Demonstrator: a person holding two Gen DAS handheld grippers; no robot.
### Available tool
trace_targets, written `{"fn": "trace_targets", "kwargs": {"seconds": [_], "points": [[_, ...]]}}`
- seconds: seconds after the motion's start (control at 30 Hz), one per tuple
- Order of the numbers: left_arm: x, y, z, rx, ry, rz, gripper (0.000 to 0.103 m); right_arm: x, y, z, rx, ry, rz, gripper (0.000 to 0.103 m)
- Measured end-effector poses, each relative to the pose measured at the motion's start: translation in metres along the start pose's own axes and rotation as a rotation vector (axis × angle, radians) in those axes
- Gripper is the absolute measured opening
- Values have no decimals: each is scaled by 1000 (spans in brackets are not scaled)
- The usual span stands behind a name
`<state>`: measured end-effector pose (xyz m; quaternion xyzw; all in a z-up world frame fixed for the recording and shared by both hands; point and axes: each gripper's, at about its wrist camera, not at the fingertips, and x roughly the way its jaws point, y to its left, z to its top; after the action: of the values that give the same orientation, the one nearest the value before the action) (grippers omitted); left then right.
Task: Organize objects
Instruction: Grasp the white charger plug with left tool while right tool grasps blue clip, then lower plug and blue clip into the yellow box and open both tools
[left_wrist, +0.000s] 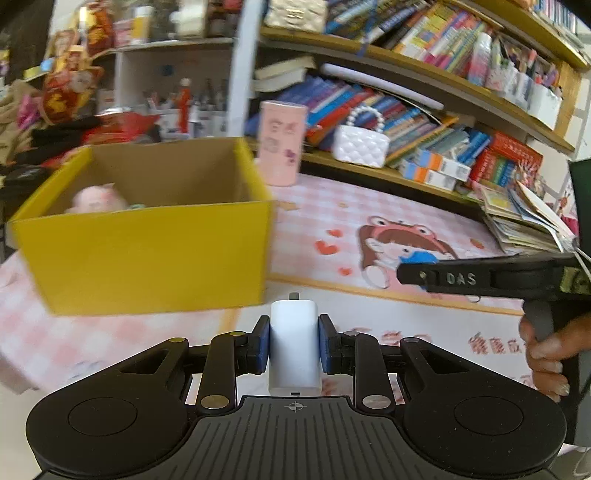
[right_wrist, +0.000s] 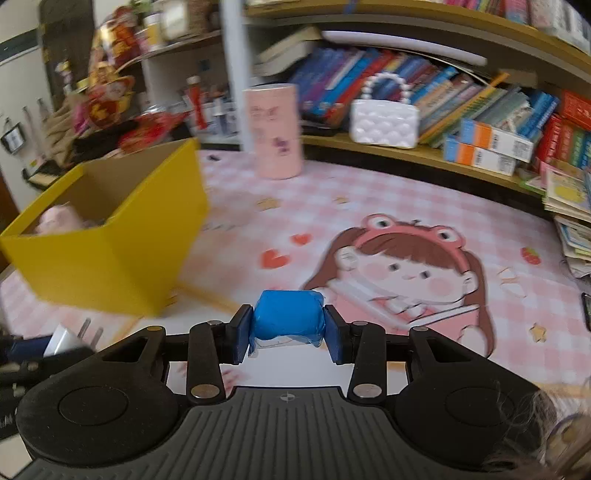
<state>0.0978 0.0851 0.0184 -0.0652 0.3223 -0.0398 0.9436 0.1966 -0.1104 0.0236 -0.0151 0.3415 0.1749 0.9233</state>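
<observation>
Yellow cardboard box (left_wrist: 147, 254) sits on the desk (left_wrist: 369, 206) w/ pink checked cartoon cloth; top open, a pink plush toy (left_wrist: 98, 199) lying inside near its left end. L gripper (left_wrist: 293, 341) is pinching a white plug charger (left_wrist: 294, 347) btwn its blue pads, prong end pointing fwd, just short of the box's near right corner. R gripper (right_wrist: 288, 328) is clamped on a blue wrapped block (right_wrist: 288, 314), pads pressing both sides, held over the cloth to the right of the box, in front of the cartoon girl print. From the R view the charger's prongs (right_wrist: 92, 338) poke in at lower left. Person's hand (left_wrist: 546, 354) grips the handle at far right in the L view. Behind: pink cylinder tin (right_wrist: 273, 131) standing on the cloth, white quilted mini bag (right_wrist: 384, 123) w/ pearl handle on the low shelf, rows of books (right_wrist: 480, 107) beside it. Lots of motion blur on the box and bkgd.
</observation>
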Motion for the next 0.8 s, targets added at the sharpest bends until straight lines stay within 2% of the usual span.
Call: {"fn": "trace_targets", "kwargs": {"seconds": [0.2,0.43,0.63,0.8], "points": [[-34,46,-4,-31,-38,66,24,-13,59,-7,-44,-4,50,38],[-58,85,10,-32,-104,112,24,-17,117,-4,-88,-23,112,38],[-57,104,35,-27,-164,123,24,-13,149,18,-127,-71,134,38],[-34,109,72,3,-210,143,24,4,166,52,-195,-126,107,38]]}}
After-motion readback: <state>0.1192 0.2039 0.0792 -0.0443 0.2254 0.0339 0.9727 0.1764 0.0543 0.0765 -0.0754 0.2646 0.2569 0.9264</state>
